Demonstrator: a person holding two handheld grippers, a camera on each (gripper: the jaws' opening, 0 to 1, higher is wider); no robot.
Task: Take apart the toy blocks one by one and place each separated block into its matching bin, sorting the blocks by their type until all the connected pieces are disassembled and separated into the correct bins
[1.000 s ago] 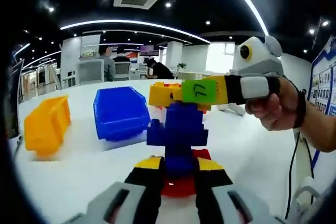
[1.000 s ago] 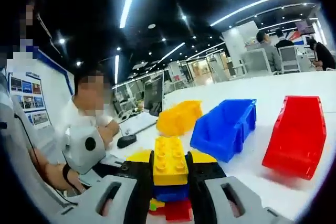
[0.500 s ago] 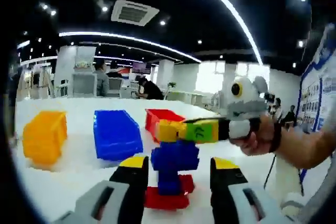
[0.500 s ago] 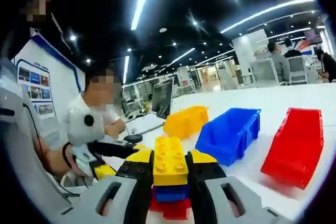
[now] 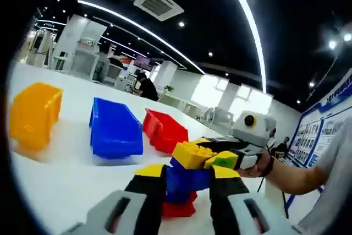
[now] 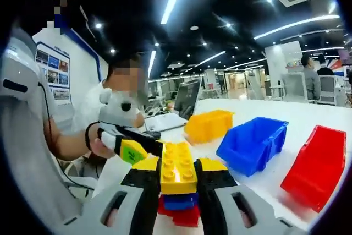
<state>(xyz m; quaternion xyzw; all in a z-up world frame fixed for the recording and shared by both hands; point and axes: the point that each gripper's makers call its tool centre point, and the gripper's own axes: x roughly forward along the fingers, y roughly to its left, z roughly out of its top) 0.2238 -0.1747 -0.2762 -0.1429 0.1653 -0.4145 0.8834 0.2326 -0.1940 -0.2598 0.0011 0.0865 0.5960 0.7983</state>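
Note:
A short stack of toy blocks has a yellow block (image 5: 191, 154) on top, a blue block (image 5: 186, 182) under it and a red block (image 5: 179, 211) at the bottom. My left gripper (image 5: 187, 184) stands with its jaws tight against the blue block's sides. My right gripper (image 6: 177, 175) is shut on the yellow block (image 6: 177, 166), with the blue block (image 6: 179, 201) and the red block (image 6: 186, 217) below. In the left gripper view the right gripper (image 5: 213, 157) reaches in from the right. In the right gripper view the left gripper (image 6: 144, 148) comes in from the left.
Three bins lie on the white table (image 5: 60, 174): a yellow bin (image 5: 30, 114), a blue bin (image 5: 113, 129) and a red bin (image 5: 164, 130). They also show as a yellow bin (image 6: 208, 126), blue bin (image 6: 253, 144) and red bin (image 6: 316, 160). People sit at desks behind.
My left gripper's jaws spread wide half a second ago and have closed in on the blue block again. The right gripper has kept its hold on the yellow block. Both cameras have shifted.

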